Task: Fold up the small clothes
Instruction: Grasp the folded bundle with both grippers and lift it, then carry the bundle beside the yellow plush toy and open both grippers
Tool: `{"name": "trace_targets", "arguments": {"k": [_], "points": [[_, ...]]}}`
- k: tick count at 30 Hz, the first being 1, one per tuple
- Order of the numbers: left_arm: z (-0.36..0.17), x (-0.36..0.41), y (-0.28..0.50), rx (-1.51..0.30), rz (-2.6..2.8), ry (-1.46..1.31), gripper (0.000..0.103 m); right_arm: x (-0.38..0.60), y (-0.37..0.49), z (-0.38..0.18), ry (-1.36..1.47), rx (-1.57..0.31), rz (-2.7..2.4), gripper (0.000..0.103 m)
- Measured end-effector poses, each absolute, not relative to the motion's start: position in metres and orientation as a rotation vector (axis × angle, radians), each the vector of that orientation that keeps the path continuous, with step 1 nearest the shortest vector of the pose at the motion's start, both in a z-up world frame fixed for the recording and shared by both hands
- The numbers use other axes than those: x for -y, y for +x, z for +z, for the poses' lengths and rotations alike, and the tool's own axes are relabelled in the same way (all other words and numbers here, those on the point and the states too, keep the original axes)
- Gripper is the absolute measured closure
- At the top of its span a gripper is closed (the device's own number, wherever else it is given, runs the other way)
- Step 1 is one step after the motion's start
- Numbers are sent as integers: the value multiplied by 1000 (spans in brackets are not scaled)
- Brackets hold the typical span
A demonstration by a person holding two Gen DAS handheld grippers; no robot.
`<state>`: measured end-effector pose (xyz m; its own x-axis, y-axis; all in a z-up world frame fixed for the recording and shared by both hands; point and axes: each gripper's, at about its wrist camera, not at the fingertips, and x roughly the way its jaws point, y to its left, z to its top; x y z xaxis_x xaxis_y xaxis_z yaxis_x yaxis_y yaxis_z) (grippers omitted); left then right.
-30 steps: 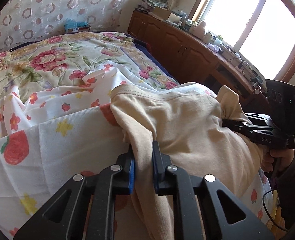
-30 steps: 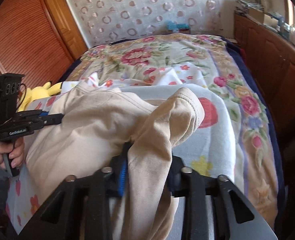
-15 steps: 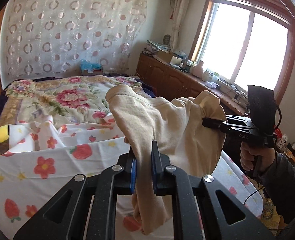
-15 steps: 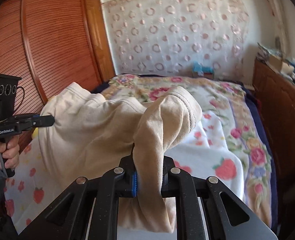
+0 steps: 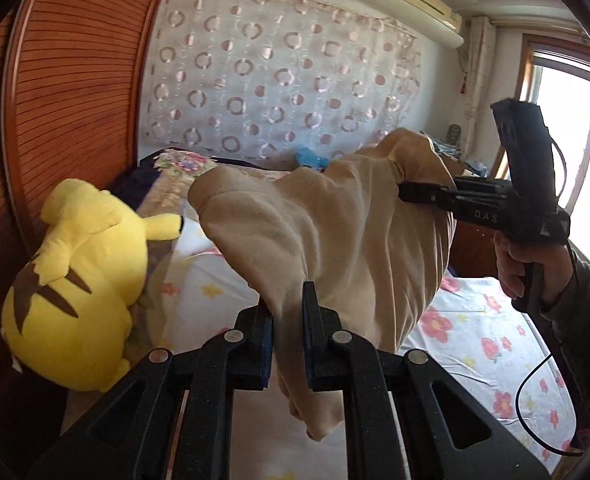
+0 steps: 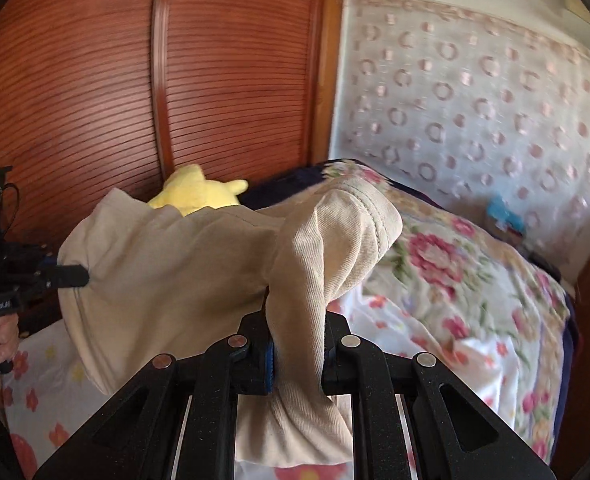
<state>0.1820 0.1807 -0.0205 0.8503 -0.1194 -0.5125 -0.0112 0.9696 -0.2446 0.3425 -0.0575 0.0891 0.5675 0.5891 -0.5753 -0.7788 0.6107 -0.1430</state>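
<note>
A small beige garment (image 5: 335, 232) hangs in the air above the bed, stretched between both grippers. My left gripper (image 5: 287, 312) is shut on one edge of it; the cloth droops below the jaws. My right gripper (image 6: 295, 320) is shut on the opposite edge (image 6: 307, 280), with a hemmed fold sticking up above it. Each gripper shows in the other's view: the right gripper (image 5: 407, 192) at the garment's right, the left gripper (image 6: 83, 276) at its left. The garment (image 6: 175, 272) sags between them.
A yellow plush toy (image 5: 75, 272) lies at the bed's left edge beside a wooden louvred wardrobe (image 6: 135, 80). The bed has a flower-print sheet (image 5: 475, 320) and floral quilt (image 6: 435, 252). A patterned curtain (image 5: 275, 80) is behind, a window (image 5: 575, 140) to the right.
Both grippers have lifted the garment well up off the bed and swung leftward, toward the wardrobe. Both stay shut on it.
</note>
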Motion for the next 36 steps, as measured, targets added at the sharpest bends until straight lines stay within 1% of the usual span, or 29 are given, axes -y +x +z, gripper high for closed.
{"name": "trace_targets", "arguments": {"k": [1, 6, 10, 12, 16, 18, 20, 23, 25, 26, 28, 29, 36], "points": [[-28, -190, 180, -561, -38, -259, 90, 44, 359, 88, -434, -509, 842, 89], [-61, -219, 172, -608, 43, -321, 90, -26, 388, 75, -549, -485, 916, 89], [-82, -236, 170, -653, 92, -361, 90, -73, 411, 56, -617, -513, 940, 89], [-90, -237, 170, -680, 112, -358, 90, -87, 428, 45, -610, -544, 948, 87], [-99, -236, 171, -719, 138, -335, 90, -111, 455, 40, -560, -596, 909, 65], [-101, -236, 169, -725, 151, -336, 90, -106, 465, 41, -515, -607, 886, 58], [-100, -238, 165, -726, 157, -342, 86, -102, 472, 39, -478, -622, 869, 57], [-92, -236, 159, -706, 179, -304, 74, -98, 471, 28, -428, -662, 846, 57], [-89, -237, 155, -691, 174, -293, 56, -90, 466, 24, -403, -673, 828, 57], [-86, -236, 153, -683, 169, -287, 52, -84, 458, 25, -388, -672, 818, 57], [-77, -234, 149, -658, 176, -258, 23, -72, 438, 26, -352, -671, 807, 57], [-72, -231, 146, -640, 177, -242, 21, -67, 434, 26, -332, -669, 804, 57], [-45, -201, 134, -599, 152, -148, 21, -8, 357, 32, -266, -634, 773, 57]]}}
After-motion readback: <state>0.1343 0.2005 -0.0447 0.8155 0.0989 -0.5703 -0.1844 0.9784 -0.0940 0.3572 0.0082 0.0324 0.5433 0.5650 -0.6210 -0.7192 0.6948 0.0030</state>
